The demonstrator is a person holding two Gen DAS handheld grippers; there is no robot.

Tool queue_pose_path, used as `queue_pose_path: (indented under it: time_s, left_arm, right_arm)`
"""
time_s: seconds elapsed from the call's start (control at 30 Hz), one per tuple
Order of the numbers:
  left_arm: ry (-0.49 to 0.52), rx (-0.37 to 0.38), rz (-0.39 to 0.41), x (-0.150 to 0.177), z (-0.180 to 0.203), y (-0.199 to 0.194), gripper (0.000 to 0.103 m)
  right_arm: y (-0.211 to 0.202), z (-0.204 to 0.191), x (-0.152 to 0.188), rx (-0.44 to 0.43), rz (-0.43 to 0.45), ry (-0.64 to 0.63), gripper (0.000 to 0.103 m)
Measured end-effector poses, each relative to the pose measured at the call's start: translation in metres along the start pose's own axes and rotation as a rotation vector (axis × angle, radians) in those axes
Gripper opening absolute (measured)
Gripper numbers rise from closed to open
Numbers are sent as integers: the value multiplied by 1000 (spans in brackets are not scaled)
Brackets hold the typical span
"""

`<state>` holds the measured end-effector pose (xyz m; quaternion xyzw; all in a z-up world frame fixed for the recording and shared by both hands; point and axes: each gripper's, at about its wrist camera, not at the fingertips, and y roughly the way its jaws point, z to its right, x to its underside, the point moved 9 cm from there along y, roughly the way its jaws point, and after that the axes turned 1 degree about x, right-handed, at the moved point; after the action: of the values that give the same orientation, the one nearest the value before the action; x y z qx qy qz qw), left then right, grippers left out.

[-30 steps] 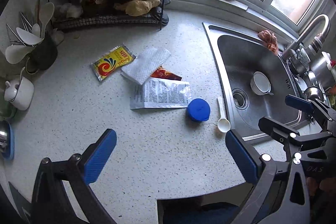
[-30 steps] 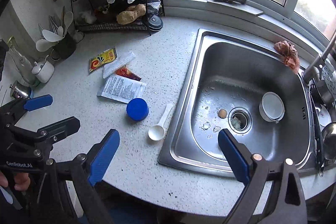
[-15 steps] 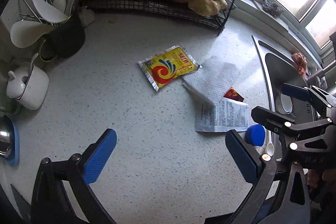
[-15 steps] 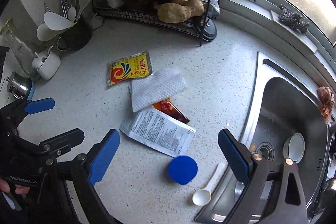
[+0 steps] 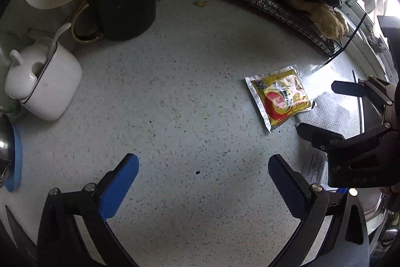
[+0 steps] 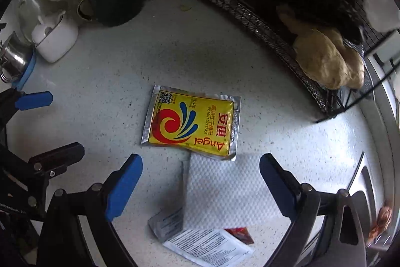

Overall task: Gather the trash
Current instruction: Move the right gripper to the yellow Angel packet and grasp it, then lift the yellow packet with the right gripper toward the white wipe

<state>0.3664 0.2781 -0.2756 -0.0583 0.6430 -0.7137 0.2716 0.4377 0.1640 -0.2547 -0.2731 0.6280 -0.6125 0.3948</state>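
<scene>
Since half a second ago both grippers have come closer to the counter and more to the back, so the blue lid and the white spoon are gone from both views and the sink is almost out of them.

The flat yellow foil sachet with a red and blue swirl [image 6: 191,125] lies flat on the speckled grey-white stone counter [image 6: 120,81], just in front of the right gripper [image 6: 201,174]. In the left wrist view the same sachet [image 5: 280,98] is far to the right side. The folded white embossed paper towel [image 6: 225,194] touches the near edge of the sachet and lies between the right gripper's blue fingers [image 6: 123,185]. Next to the towel's near edge lie a white printed paper packet [image 6: 207,245] and a small red wrapper [image 6: 238,233], which shows only partly from under the towel.

The right gripper's fingers are wide apart and hold nothing. The left gripper [image 5: 202,178] is also spread wide and empty, above a bare part of the counter, well apart from the sachet.

Further back, a black wire rack [image 6: 252,16] holds a tan lumpy cloth [image 6: 327,59]. In the left back corner stand a dark mug with a gold handle and white utensils [image 5: 120,9] and beside it a white ceramic jar with a spoon [image 5: 42,81].
</scene>
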Motion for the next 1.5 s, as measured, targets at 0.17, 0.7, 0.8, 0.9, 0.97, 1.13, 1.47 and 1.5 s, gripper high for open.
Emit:
queue_pose_path:
  time_s: [0.17, 0.7, 0.8, 0.9, 0.97, 1.13, 1.47, 1.5]
  left_arm:
    - [-29, 12, -38, 9, -4, 13, 103]
    - [-10, 40, -38, 4, 10, 22, 103]
    - [-10, 31, -44, 6, 8, 23, 103]
    - [5, 9, -43, 9, 10, 21, 103]
    - [22, 5, -35, 11, 15, 19, 103]
    - [8, 8, -22, 13, 17, 13, 103]
    - [89, 23, 41, 16, 31, -25, 103]
    - [100, 36, 47, 18, 40, -28, 103]
  right_arm:
    - [22, -7, -9, 29, -53, -234, 95]
    - [48, -52, -40, -134, -63, -638, 95]
    - [51, -60, -45, -174, -83, -636, 95]
    - [53, -60, -53, -179, -87, -630, 93]
    - [49, -65, -54, -190, -68, -635, 80]
    - [32, -74, -52, -178, -46, -627, 43]
    - [2, -66, -51, -198, 67, -412, 34]
    - [-6, -63, -53, -188, 83, -386, 34]
